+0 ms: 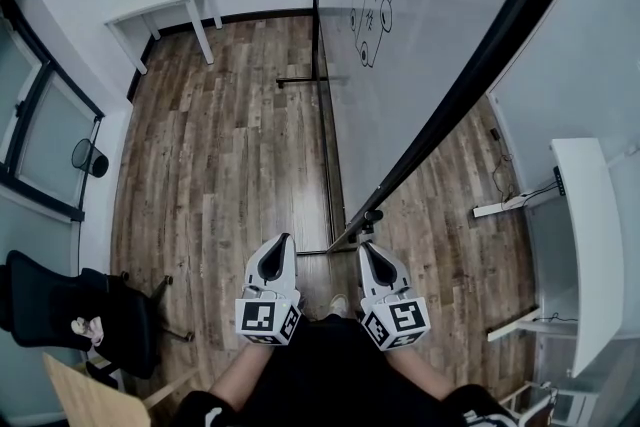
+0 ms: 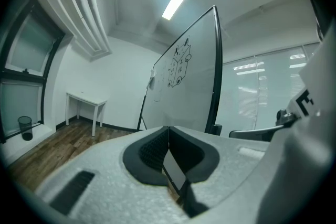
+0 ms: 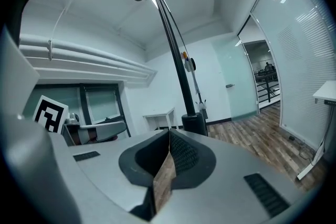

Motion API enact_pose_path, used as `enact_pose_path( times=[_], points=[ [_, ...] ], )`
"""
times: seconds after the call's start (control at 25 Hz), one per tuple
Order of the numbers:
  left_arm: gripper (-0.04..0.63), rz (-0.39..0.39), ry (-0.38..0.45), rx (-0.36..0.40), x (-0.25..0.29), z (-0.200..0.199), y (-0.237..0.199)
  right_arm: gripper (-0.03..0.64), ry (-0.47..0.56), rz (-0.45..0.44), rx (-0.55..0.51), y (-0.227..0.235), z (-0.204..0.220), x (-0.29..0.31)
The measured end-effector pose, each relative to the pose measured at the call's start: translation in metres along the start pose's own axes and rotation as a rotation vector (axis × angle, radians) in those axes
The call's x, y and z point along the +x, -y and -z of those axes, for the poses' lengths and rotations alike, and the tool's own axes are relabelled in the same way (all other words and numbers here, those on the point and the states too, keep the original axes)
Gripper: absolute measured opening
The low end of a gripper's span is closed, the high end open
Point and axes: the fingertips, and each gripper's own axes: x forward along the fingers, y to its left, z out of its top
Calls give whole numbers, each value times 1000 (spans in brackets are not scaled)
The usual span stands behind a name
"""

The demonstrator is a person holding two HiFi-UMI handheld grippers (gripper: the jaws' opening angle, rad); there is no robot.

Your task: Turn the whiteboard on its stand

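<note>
The whiteboard (image 1: 430, 5), white with black drawings, stands tilted on its stand; its black frame edge (image 1: 470, 85) runs down to a corner just ahead of my grippers. The stand's base bar (image 1: 325, 155) lies on the wooden floor. My left gripper (image 1: 283, 243) is shut and empty, left of the board's lower corner. My right gripper (image 1: 367, 251) is shut with nothing between its jaws, just below that corner. In the left gripper view the left gripper (image 2: 168, 128) faces the whiteboard (image 2: 184, 86). In the right gripper view the right gripper (image 3: 169, 132) sits below the frame edge (image 3: 176, 60).
A white table (image 1: 165, 0) stands at the back left wall. A black office chair (image 1: 85, 315) is at the lower left, a bin (image 1: 90, 158) by the window. At the right stands a white desk (image 1: 590, 245) with a power strip (image 1: 500, 207) on the floor.
</note>
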Motion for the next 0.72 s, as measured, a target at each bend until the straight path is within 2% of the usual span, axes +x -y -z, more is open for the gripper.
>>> enact_pose_path(
  times=[0.72],
  points=[
    [17, -2, 4, -4, 2, -1, 1, 12, -7, -6, -11, 0, -1, 1]
  ],
)
